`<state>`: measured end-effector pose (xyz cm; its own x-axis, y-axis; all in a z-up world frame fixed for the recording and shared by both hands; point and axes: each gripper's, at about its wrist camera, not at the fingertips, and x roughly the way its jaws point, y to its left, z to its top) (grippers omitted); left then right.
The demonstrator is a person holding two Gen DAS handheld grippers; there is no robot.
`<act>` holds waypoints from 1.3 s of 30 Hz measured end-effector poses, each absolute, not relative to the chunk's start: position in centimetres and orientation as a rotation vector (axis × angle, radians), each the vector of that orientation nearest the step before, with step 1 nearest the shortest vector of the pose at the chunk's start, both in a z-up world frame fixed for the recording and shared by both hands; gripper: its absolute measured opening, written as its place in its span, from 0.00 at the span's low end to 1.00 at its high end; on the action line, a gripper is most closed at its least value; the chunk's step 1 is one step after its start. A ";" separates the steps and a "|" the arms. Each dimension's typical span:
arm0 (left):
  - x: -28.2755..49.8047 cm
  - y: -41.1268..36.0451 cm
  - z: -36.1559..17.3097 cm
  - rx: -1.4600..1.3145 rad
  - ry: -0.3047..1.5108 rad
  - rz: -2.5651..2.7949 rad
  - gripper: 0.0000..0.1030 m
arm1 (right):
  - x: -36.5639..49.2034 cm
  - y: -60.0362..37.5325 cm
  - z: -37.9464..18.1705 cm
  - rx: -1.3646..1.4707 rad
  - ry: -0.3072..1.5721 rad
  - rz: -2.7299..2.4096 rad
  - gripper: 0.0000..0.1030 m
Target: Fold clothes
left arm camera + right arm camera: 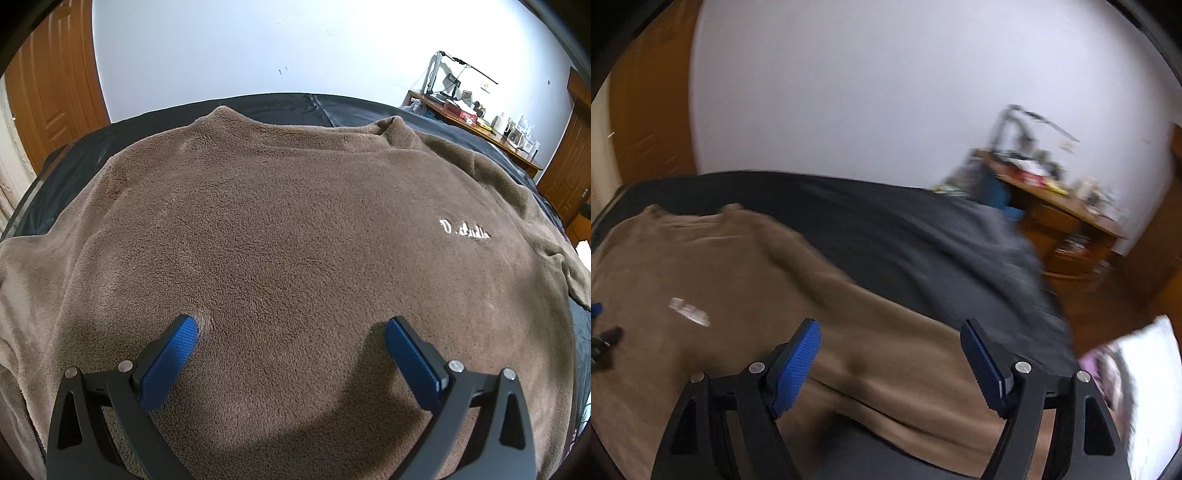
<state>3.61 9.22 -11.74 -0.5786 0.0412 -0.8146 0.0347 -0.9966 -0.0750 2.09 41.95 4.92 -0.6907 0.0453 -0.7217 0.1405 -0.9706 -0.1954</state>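
Brown fleece sweater with white embroidered lettering (288, 221) lies spread flat, chest side up, on the bed with the black cover (295, 107); collar toward 12 o'clock in the left wrist view, lettering at about 2 o'clock. No fold visible in the body: hem, shoulders and chest all lie in 1 layer as far as can be seen. Right sleeve (886, 332) runs out toward 4 o'clock in the right wrist view, unfolded, with loose ridges near its lower edge. Left gripper (291, 332): jaws spread wide, holding nothing, left pad tip touching or just dimpling the fleece, low over the lower chest. Right gripper (890, 336): jaws spread wide, nothing between them, above the sleeve; that view is motion-blurred, so contact cannot be told. Judgement: task at its start, 0 folds made. Left to do: both sleeves inward, then the body folded over.
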 end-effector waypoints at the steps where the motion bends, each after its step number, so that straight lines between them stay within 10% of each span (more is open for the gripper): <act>1: 3.6 9.3 -11.8 -1.440 -0.130 2.785 0.99 | 1.1 40.4 4.7 1.212 0.402 -2.793 0.78; 23: 3.6 10.1 -11.9 -1.454 -0.098 2.783 0.99 | -15.0 33.7 -4.3 1.356 0.653 -2.861 0.89; 39: 4.4 9.4 -11.7 -1.450 -0.097 2.780 0.99 | -6.0 36.2 1.5 1.177 0.749 -2.807 0.90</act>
